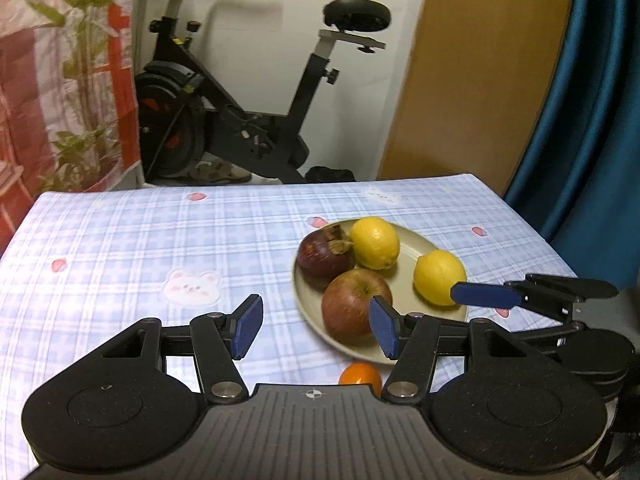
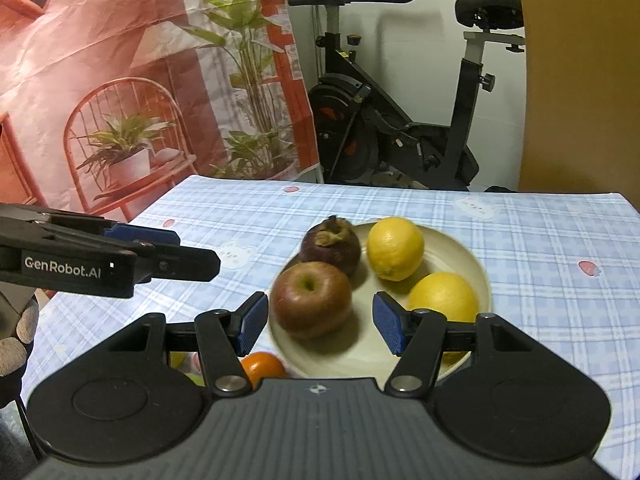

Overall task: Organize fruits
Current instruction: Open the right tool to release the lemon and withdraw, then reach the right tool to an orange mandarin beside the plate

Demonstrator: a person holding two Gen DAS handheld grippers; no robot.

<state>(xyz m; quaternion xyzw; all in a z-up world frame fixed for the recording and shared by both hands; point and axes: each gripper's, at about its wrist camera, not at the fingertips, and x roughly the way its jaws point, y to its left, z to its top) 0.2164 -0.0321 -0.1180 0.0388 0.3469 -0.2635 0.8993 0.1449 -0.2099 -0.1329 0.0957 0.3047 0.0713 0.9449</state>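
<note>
Four fruits sit on my plate (image 2: 482,276) — apple (image 2: 312,300), mangosteen (image 2: 332,246), two lemons (image 2: 395,248). An orange (image 2: 262,366) waits just off its rim. Left gripper (image 1: 316,326) and right gripper (image 2: 320,322) gape, empty.

plate (image 2: 478,276): beige, round, mid-table | on it: red apple (image 2: 312,300) upright, dark mangosteen (image 2: 332,246), two yellow lemons (image 2: 395,249) (image 2: 442,298) | orange fruit (image 2: 262,366): off plate, toward table's near edge

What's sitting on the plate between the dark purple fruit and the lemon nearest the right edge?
Another lemon sits between the mangosteen and the nearer lemon on the plate, seen in both wrist views.
</note>
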